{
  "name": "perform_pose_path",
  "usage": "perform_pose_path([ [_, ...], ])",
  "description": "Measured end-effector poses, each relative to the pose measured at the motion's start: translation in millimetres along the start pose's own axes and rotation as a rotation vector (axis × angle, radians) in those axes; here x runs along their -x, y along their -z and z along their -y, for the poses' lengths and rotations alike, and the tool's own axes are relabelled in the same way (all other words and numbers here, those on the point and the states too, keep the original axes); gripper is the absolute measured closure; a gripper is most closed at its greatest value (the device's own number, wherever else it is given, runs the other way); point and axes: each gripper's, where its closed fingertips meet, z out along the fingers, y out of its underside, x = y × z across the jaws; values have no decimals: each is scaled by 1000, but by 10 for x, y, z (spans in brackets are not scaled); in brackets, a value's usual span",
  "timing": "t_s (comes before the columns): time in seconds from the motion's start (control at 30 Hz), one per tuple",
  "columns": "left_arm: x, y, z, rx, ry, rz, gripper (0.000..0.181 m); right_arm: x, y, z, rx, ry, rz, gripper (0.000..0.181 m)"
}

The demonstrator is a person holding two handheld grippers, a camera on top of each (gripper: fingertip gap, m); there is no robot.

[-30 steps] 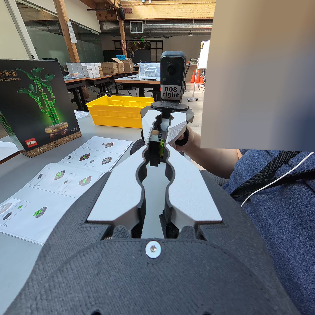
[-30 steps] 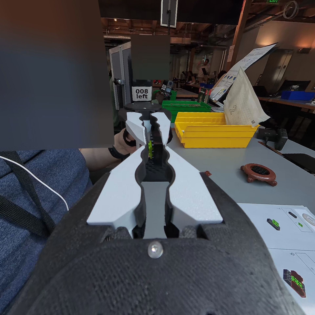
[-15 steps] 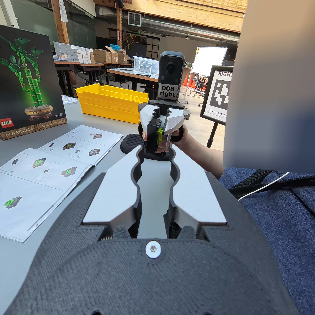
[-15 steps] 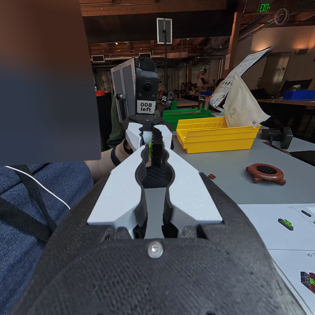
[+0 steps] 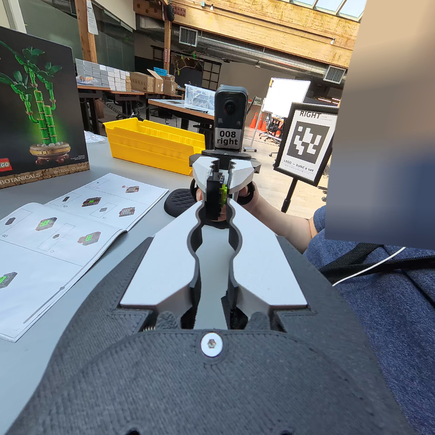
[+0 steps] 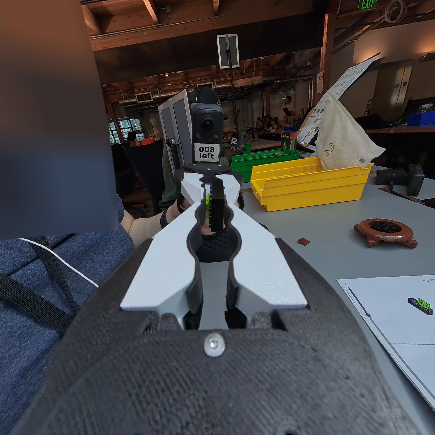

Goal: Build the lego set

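Observation:
A small black and lime-green lego assembly is held in the air between my two grippers, which face each other tip to tip. My left gripper is shut on its near end, and my right gripper grips it from the far side. In the right wrist view the assembly sits between the right gripper's tips, with the left gripper behind it. A round brown lego base and a small brown piece lie on the grey table.
An open instruction booklet lies on the table and also shows in the right wrist view. The set's box stands at the back left beside a yellow bin. Another yellow bin holds a paper bag. A sign stand stands off the table. My left and right fingertips are right by each other.
Both grippers have risen and swung with the assembly still between them. The left view has turned right, so the box has slid left and the sign stand has come into view.

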Motion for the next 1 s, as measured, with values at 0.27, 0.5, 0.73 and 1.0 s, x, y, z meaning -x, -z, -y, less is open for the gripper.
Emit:
perform_pose_path([
  [0.27, 14, 46, 56, -34, -5, 15, 169, -12, -20, -25, 3, 21, -11, 161],
  [0.5, 37, 53, 29, -34, 17, 17, 169, -70, -25, -57, 3, -49, -15, 161],
  [0.73, 79, 31, -9, -16, 42, 24, 169, -102, -15, -110, 32, -78, -13, 167],
  [1.0, 223, 121, -287, 128, -53, 68, 133, -114, 104, -263, 40, -455, 129, 168],
])
